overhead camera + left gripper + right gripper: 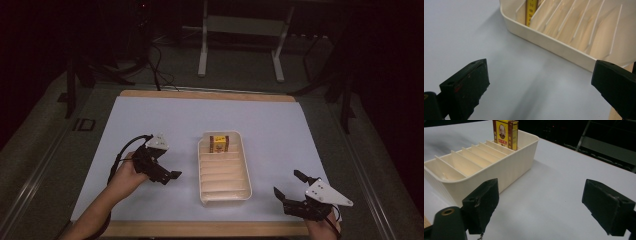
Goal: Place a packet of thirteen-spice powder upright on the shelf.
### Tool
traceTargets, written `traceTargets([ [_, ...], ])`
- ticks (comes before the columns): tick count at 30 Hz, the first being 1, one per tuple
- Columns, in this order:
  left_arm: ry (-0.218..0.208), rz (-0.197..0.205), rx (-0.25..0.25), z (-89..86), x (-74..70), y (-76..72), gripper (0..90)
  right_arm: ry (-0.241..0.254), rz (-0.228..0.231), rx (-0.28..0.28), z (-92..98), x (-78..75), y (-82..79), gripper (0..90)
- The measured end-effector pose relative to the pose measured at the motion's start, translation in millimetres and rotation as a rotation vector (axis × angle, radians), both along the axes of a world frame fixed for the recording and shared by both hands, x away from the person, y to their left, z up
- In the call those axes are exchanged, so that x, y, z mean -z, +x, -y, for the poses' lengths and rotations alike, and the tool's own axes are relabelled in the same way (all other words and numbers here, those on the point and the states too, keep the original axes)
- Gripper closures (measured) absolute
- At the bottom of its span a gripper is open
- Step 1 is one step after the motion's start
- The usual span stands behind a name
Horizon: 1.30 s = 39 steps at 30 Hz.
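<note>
A cream tray [242,165] with several divider slots lies at the middle of the table. A yellow and red box [219,144] stands upright in its far slot. My left gripper [167,165] hovers just left of the tray, open and holding nothing. In the left gripper view its jaws [540,77] stand wide apart over the sheet, with the tray's rim [554,43] and the box's edge [531,12] ahead. My right gripper [289,183] sits open near the front right. In its own view the right gripper [541,195] faces the tray's wall [509,167] and the box [505,133].
A pale sheet [150,115] covers the tabletop, and a wooden edge [200,229] runs along the front. Beyond the table a white metal frame [240,30] stands on the dark floor, with cables [155,65] lying beside it.
</note>
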<state>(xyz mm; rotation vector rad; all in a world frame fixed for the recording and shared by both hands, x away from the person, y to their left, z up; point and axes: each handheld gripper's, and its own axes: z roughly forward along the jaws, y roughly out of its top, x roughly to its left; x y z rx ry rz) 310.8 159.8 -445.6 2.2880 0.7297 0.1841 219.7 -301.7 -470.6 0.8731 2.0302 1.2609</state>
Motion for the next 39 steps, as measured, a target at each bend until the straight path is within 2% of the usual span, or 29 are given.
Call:
traceTargets([
  [4, 0.005, 0.005, -0.031, 1.2, 8.6, -9.7, 1.7, -0.003, 0.002, 0.002, -0.3, 0.2, 0.1, 14.2],
  [7, -0.022, 0.017, -0.044, 0.7, 14.0, -16.9, 1.7, -0.002, 0.001, 0.004, 0.1, 0.2, 0.2, 14.2],
  [9, -0.057, 0.021, -0.065, -0.8, 17.3, -20.8, 1.8, -0.003, 0.001, 0.006, 0.2, 0.1, 0.1, 14.2],
  [10, -0.060, 0.029, -0.079, -1.0, 18.9, -22.9, 1.8, -0.002, 0.002, 0.006, 0.2, 0.0, 0.0, 14.2],
  [14, -0.046, 0.044, -0.116, -1.4, 21.1, -30.0, 1.7, -0.003, 0.002, 0.006, -0.2, -0.2, -0.4, 14.2],
  [17, -0.051, 0.038, -0.114, -2.3, 23.2, -35.0, 1.8, -0.005, 0.002, 0.008, -0.1, 0.1, 0.0, 14.2],
  [18, -0.052, 0.025, -0.106, -2.6, 25.0, -35.7, 1.8, -0.005, 0.003, 0.007, 0.1, 0.2, 0.2, 14.2],
  [23, -0.037, 0.025, -0.121, -3.1, 33.0, -43.3, 1.8, -0.004, 0.005, 0.004, 0.1, -0.1, 0.1, 14.2],
  [28, -0.059, 0.013, -0.123, -6.7, 38.8, -46.7, 1.7, -0.001, 0.004, 0.002, 0.4, 0.2, 0.9, 14.2],
  [30, -0.062, 0.026, -0.141, -8.2, 41.1, -46.9, 1.8, -0.002, 0.004, -0.001, 0.1, 0.5, 1.4, 14.2],
  [34, -0.096, 0.026, -0.161, -11.2, 42.6, -45.6, 1.7, 0.000, 0.006, 0.003, 1.0, 0.6, 1.9, 14.2],
  [39, -0.083, 0.035, -0.175, -10.1, 45.3, -44.7, 1.8, -0.001, 0.005, 0.008, 1.4, 1.2, 3.0, 14.2],
])
